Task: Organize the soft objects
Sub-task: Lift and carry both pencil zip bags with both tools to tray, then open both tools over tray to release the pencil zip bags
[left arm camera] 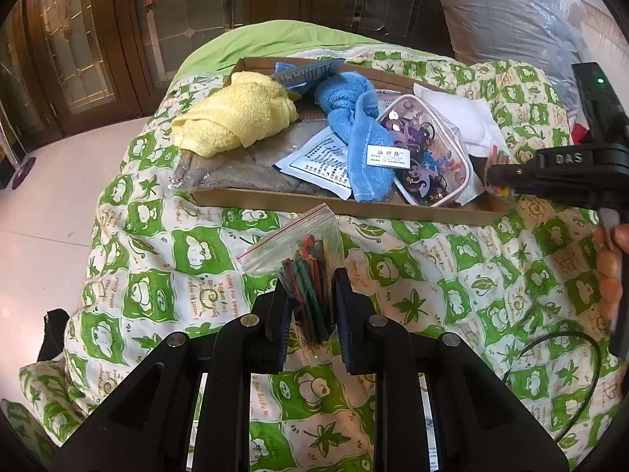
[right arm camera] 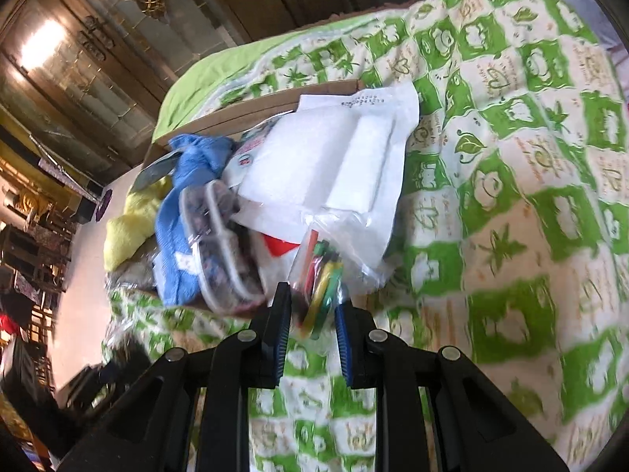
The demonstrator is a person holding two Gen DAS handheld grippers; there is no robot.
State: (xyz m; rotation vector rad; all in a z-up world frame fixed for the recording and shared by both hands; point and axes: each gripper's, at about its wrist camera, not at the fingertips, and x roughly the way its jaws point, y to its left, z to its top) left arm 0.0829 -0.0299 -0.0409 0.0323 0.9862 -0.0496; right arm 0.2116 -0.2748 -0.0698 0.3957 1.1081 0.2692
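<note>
Left wrist view: left gripper (left arm camera: pixel 310 303) is clamped on a small clear zip bag of dark coloured sticks (left arm camera: pixel 304 271), held just above the green-and-white patterned quilt (left arm camera: pixel 157 236). Beyond it, a shallow brown cardboard tray (left arm camera: pixel 275 200) sits on the quilt, holding a crumpled yellow terry towel (left arm camera: pixel 236 118), a twisted blue terry towel (left arm camera: pixel 354 133) with a white label, a white printed sachet (left arm camera: pixel 318 159), a clear cartoon-print zip pouch (left arm camera: pixel 426 153) and a white padded packet (left arm camera: pixel 464 118). Right gripper (left arm camera: pixel 499 181) comes in from the right edge over the tray's right end, closed on something colourful, a hand (left arm camera: pixel 611 271) behind it. Right wrist view, blurred: right gripper (right arm camera: pixel 312 306) is closed on a second clear zip bag of bright red, yellow and green sticks (right arm camera: pixel 320 275), lifted near the tray's end. The blue towel (right arm camera: pixel 177 212), cartoon pouch (right arm camera: pixel 228 251), yellow towel (right arm camera: pixel 129 220) and white packet (right arm camera: pixel 314 165) are piled in the tray (right arm camera: pixel 251 108), quilt (right arm camera: pixel 511 196) all around.
</note>
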